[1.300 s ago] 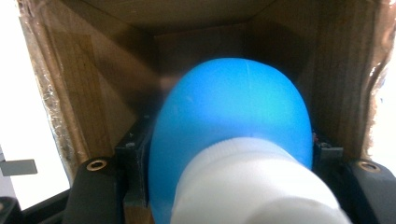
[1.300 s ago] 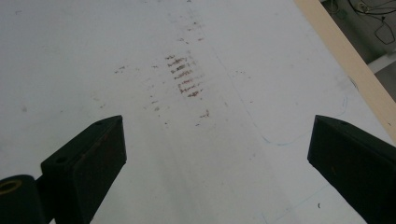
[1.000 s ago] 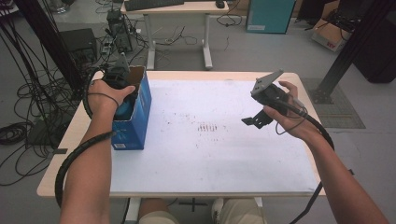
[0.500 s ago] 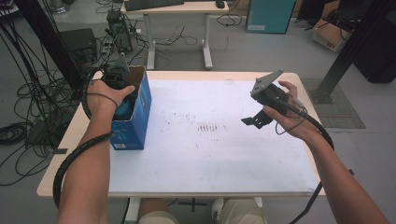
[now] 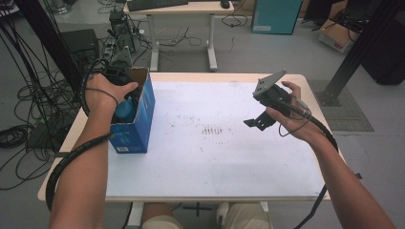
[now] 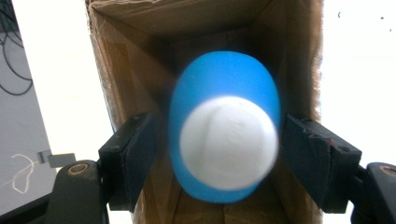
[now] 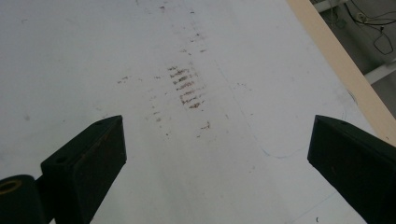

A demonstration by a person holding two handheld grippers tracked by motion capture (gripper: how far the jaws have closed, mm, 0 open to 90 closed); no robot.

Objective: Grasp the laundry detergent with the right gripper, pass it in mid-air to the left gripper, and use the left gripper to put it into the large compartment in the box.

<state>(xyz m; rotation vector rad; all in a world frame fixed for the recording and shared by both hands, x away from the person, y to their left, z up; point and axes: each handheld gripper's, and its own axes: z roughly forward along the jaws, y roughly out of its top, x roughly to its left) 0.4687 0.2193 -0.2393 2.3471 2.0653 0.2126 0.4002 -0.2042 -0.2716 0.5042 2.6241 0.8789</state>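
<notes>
A blue bottle (image 6: 224, 93) with a white cap (image 6: 229, 142) stands inside an open blue cardboard box (image 5: 138, 126) at the table's left side; its blue top (image 5: 125, 109) shows under my left hand. My left gripper (image 6: 217, 135) points down into the box with the bottle between its jaws. The jaws have just been opening: a gap shows at the left pad (image 6: 133, 154), and the right pad (image 6: 308, 154) sits right at the bottle's side. My right gripper (image 5: 255, 121) hangs above the table's right half, open (image 7: 215, 140), nothing between its jaws.
The white table top (image 5: 215, 157) bears brown smudges (image 7: 187, 86) near its middle. Its pale wooden edge (image 7: 341, 65) runs close to the right gripper. Cables and equipment lie on the floor (image 5: 28, 114) to the left; another desk (image 5: 176, 9) stands behind.
My left hand has lifted slightly above the box. The right hand and gripper have stayed where they were.
</notes>
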